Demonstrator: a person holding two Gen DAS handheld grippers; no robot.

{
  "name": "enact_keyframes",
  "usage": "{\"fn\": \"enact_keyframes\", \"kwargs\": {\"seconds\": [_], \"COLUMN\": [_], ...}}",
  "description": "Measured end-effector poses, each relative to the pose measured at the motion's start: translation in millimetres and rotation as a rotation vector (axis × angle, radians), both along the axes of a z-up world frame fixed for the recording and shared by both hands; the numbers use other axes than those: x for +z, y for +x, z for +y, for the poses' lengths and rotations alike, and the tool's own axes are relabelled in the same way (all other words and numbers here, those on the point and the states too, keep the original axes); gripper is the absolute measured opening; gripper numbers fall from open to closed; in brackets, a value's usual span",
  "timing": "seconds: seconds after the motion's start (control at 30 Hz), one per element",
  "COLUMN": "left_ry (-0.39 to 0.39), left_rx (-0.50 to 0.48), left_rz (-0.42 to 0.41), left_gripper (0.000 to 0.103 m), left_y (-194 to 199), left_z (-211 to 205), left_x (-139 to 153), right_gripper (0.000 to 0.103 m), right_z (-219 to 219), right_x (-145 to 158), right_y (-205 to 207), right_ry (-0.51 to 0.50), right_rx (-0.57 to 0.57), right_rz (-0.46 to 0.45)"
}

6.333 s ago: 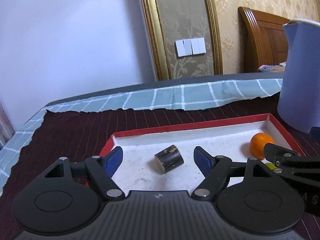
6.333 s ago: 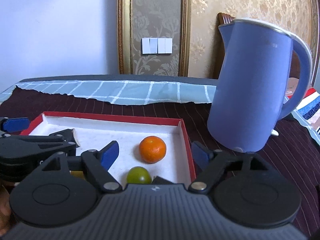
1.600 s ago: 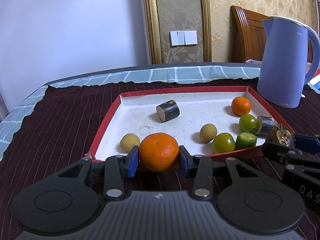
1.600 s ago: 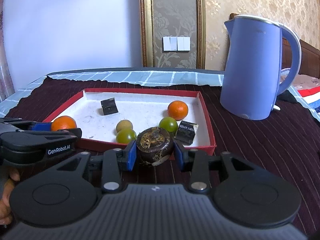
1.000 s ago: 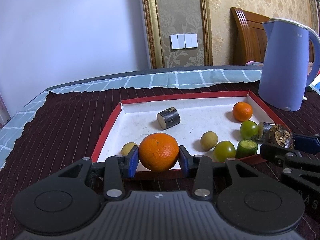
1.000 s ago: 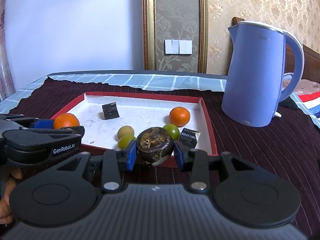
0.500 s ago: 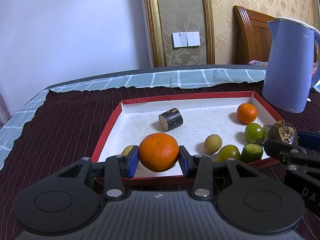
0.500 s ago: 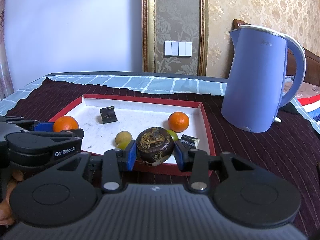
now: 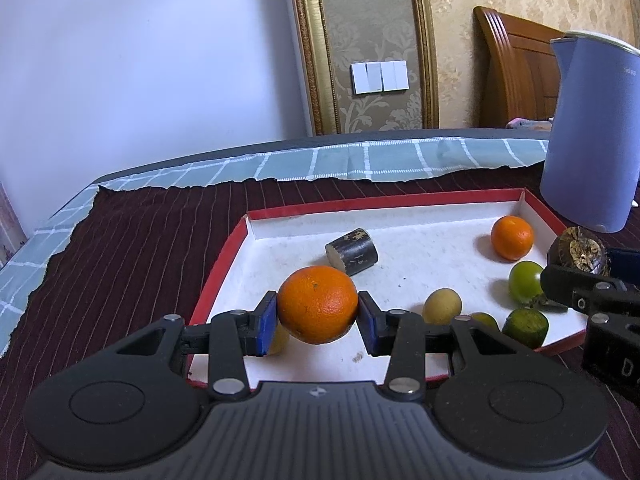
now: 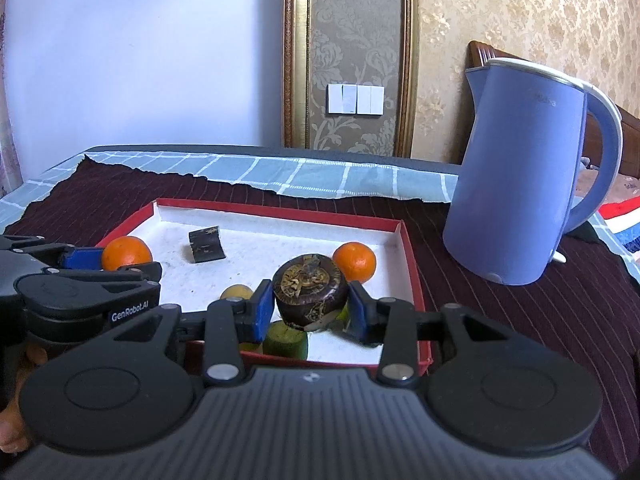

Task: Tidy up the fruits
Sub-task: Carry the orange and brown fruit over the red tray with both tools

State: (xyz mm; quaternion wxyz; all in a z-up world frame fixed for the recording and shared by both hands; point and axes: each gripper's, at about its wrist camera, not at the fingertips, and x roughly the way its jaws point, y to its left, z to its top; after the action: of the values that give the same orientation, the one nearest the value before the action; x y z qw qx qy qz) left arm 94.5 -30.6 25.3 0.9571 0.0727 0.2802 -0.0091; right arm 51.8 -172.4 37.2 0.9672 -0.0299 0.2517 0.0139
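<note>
My left gripper (image 9: pixel 318 322) is shut on a large orange (image 9: pixel 317 304) and holds it over the front left part of the red-rimmed tray (image 9: pixel 360 208). My right gripper (image 10: pixel 309 312) is shut on a dark brown mangosteen (image 10: pixel 310 291) over the tray's front right part (image 10: pixel 414 280). In the tray lie a small orange (image 9: pixel 512 237), a dark cylinder piece (image 9: pixel 352 251), a yellow fruit (image 9: pixel 442 306), a green fruit (image 9: pixel 526 282) and a cut green piece (image 9: pixel 525 326). The right gripper with the mangosteen (image 9: pixel 578 250) shows at the left wrist view's right edge.
A tall blue kettle (image 10: pixel 524 176) stands on the dark striped cloth (image 9: pixel 140 240) right of the tray. A checked blue cloth (image 9: pixel 360 160) runs along the table's far edge, with the wall and a wooden headboard (image 9: pixel 512 72) behind.
Both grippers have moved forward and up over the tray with their fruits still held. Well before, both were open and empty above the tray.
</note>
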Motion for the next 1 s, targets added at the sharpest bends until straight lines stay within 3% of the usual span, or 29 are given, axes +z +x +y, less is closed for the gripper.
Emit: {"fn": "enact_keyframes", "kwargs": {"seconds": [1.0], "left_ry": [0.024], "left_rx": [0.030], "left_rz": [0.010], "left_gripper": [0.041], "left_y": [54], "left_z": [-10], "left_x": [-6], "right_gripper": [0.037], "right_z": [-10], "right_x": [-9], "right_y": [70], "right_ry": [0.001], "right_rx": [-0.064], "right_rz": [0.049]}}
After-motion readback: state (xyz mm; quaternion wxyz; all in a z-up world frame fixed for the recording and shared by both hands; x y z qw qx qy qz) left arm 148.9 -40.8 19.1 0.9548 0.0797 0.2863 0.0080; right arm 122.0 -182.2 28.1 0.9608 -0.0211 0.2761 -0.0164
